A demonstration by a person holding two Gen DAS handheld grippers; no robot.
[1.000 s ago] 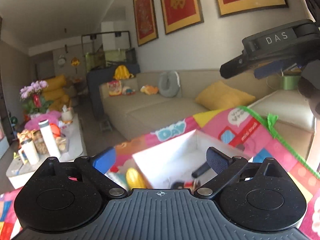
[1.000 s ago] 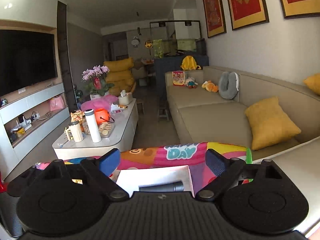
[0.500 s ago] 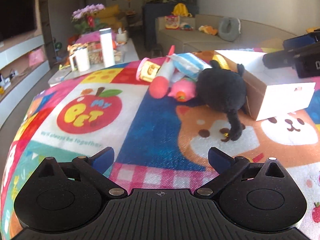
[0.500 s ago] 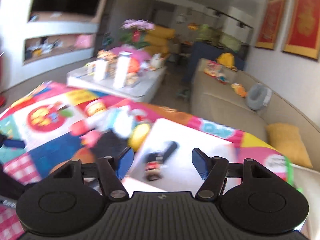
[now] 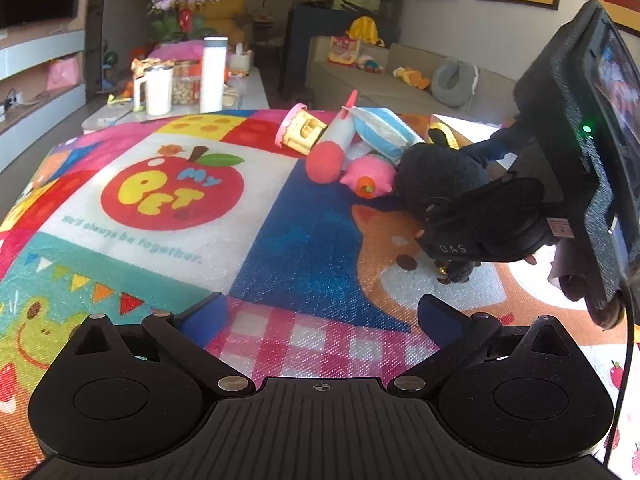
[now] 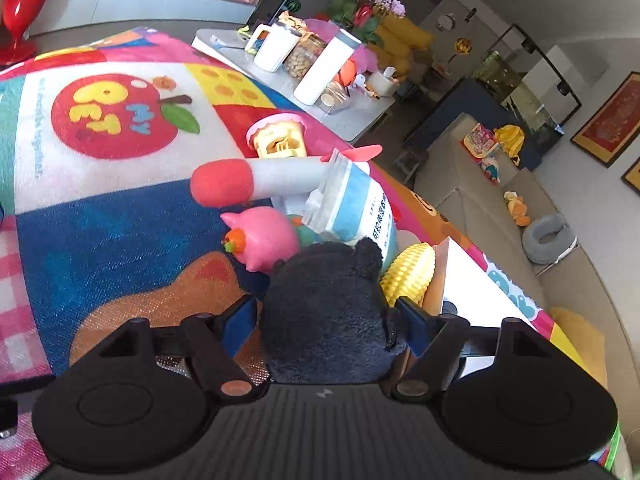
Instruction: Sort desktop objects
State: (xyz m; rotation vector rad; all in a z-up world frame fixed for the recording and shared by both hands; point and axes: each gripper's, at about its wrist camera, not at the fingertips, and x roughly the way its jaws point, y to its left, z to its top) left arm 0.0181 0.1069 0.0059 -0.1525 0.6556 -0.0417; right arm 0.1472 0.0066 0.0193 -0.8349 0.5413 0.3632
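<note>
The right gripper (image 6: 326, 322) had just narrowed its blue pads against the sides of the black plush toy (image 6: 326, 312) lying on the colourful printed mat (image 6: 100, 208). The left gripper (image 5: 320, 312) hovered with jaws apart, empty. Beyond lay a pink rubber pig (image 6: 264, 240) and yellow toy corn (image 6: 410, 270).

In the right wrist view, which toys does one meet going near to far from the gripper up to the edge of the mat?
Right gripper → black plush toy → pink pig toy → red-tipped grey cylinder toy → pink-rimmed yellow toy.
</note>
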